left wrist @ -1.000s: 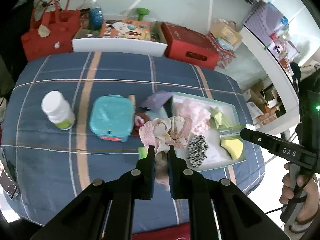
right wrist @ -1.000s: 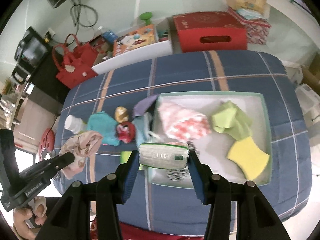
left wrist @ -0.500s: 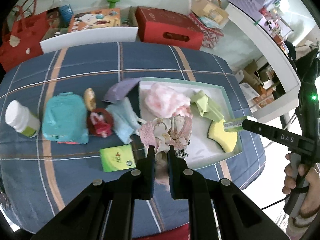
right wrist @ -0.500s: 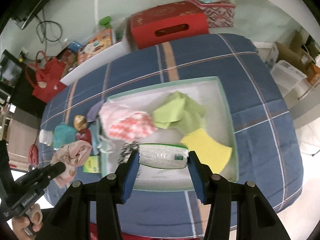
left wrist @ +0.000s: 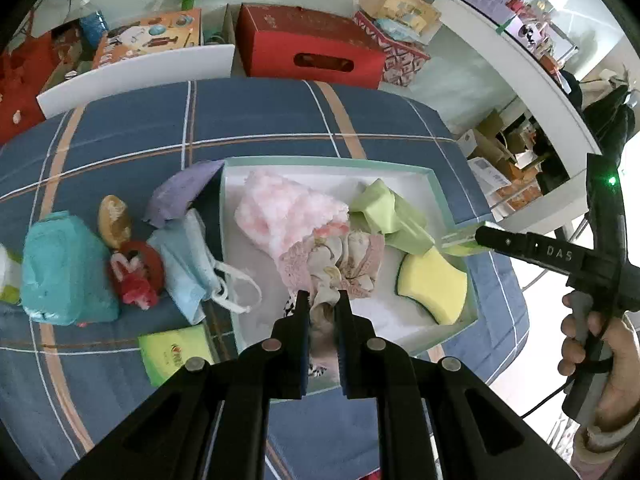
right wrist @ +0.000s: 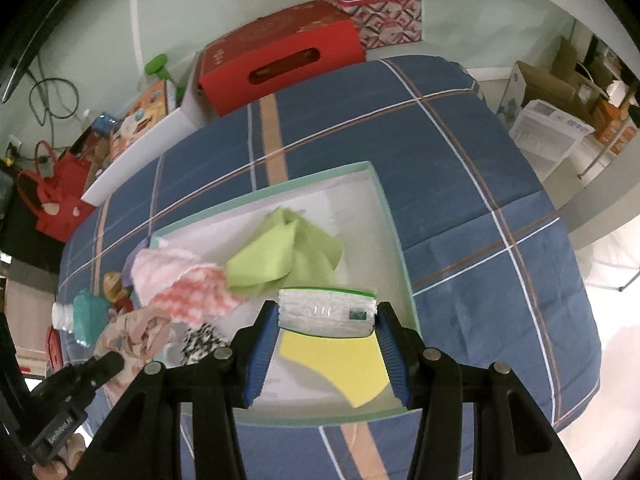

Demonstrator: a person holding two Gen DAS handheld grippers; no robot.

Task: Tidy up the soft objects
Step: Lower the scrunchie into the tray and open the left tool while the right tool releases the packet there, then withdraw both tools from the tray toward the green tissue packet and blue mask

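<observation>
My left gripper is shut on a pink floral scrunchie and holds it above the white tray. My right gripper is shut on a tissue pack, held above the tray's right half. In the tray lie a pink fluffy cloth, a green cloth, a yellow sponge and a black-and-white scrunchie, partly hidden. The right gripper shows at the right of the left wrist view.
On the blue plaid table left of the tray lie a light blue face mask, a purple cloth, a red toy, a teal case, a green packet and a white bottle. Red box behind.
Both grippers have moved to the right over the tray, each carrying its object. The tray's contents have not moved.
</observation>
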